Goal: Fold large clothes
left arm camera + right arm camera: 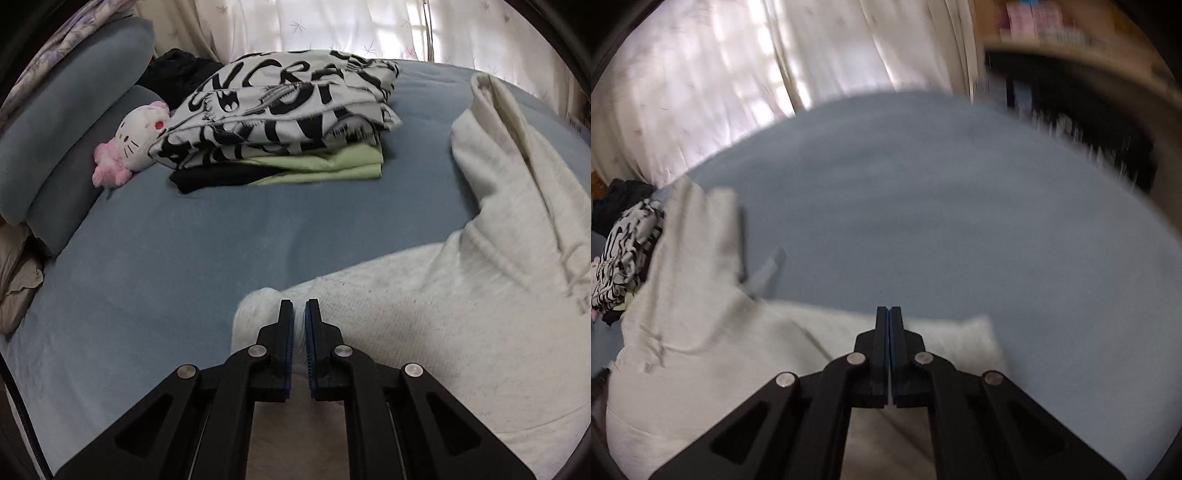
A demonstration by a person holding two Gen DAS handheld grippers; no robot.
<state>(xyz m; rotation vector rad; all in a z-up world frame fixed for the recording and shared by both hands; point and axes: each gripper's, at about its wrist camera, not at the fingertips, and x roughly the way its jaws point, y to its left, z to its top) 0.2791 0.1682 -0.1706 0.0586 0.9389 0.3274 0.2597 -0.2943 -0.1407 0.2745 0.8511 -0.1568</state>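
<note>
A large white hoodie (461, 295) lies on the blue bed (166, 251), its hood toward the back right. My left gripper (299, 308) is shut on a bunched sleeve end of the hoodie, with white cloth showing between the pads. In the right wrist view the same hoodie (701, 332) spreads across the lower left. My right gripper (890, 314) is shut with the pads together over the hoodie's edge; I cannot tell whether cloth is pinched. That view is blurred.
A stack of folded clothes (280, 122), black-and-white print on top of green and black, sits at the back of the bed. A pink-and-white plush cat (129, 144) leans on blue pillows (66, 122). Curtains (332, 29) hang behind. Shelves (1071, 92) stand at right.
</note>
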